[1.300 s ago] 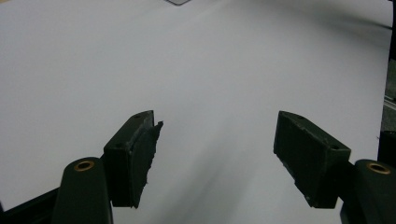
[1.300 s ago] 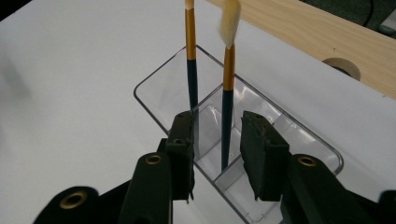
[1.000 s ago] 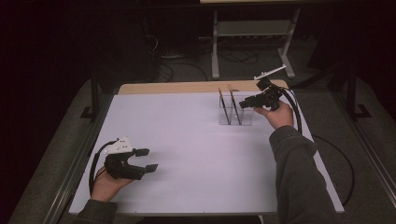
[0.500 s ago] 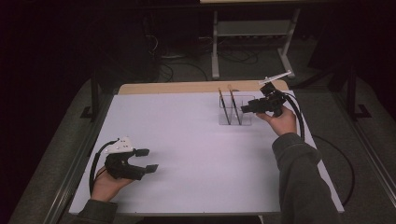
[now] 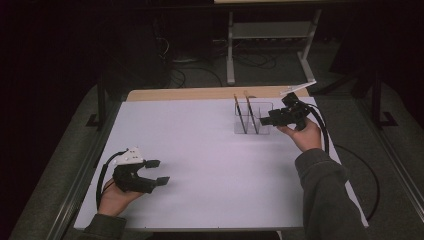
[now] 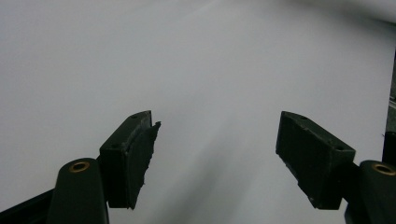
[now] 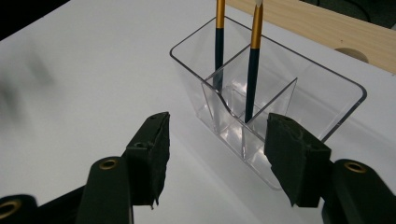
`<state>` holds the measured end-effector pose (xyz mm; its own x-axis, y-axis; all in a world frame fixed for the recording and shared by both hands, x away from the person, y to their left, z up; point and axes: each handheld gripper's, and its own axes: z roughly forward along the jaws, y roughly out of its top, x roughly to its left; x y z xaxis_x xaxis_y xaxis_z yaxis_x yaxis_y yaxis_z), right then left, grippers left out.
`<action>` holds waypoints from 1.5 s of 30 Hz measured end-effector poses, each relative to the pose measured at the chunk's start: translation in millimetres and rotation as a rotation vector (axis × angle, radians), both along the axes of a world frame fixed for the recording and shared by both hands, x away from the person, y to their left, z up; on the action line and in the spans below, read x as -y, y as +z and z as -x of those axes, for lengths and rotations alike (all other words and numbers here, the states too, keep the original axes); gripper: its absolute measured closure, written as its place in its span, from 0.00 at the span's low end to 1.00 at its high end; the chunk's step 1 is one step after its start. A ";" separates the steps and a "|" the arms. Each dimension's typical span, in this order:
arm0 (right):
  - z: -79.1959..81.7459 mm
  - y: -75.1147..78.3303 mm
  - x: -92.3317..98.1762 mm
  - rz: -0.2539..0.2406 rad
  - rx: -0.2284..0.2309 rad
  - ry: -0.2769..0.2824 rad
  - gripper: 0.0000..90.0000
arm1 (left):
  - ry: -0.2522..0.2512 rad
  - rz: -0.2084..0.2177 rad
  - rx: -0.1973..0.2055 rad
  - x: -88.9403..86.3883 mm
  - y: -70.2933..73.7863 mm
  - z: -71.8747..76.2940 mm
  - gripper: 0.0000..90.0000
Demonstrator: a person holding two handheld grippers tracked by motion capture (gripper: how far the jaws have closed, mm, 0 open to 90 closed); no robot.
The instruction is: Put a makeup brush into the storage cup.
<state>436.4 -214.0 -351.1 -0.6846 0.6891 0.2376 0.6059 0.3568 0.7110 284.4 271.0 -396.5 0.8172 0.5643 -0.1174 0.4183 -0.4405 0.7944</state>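
Observation:
A clear plastic holder [image 5: 260, 107] with several compartments stands at the back right of the white table [image 5: 210, 150]. Two dark-blue and gold brushes [image 5: 240, 113] lean upright in it. My right gripper [image 5: 265, 120] hovers just right of the holder. In the right gripper view the holder [image 7: 337, 111] and the brushes [image 7: 252, 65] lie just beyond the right gripper [image 7: 219, 125]. Its jaws have just been opening and have nothing between them. My left gripper [image 5: 157, 171] rests at the front left, open. In the left gripper view the left gripper [image 6: 217, 122] has bare table between its fingers.
A bare wooden strip [image 5: 200, 93] runs along the table's back edge. Behind the table stand a metal rack [image 5: 270, 30] and loose cables on the dark floor. A black cable [image 5: 325, 132] trails from the right gripper past the table's right edge.
My right hand has drawn back a little to the right, away from the holder. Both brushes stay in the holder. The left hand has not moved.

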 end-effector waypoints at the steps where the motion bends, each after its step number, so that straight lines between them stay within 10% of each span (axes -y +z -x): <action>1: 1.3 0.2 1.0 0.003 0.010 0.003 0.43 | 0.000 0.000 0.001 0.0 0.0 0.0 0.30; 45: 51.6 -12.8 16.3 -0.029 0.047 0.028 0.35 | 0.014 -0.005 0.020 -0.4 -0.1 1.3 0.29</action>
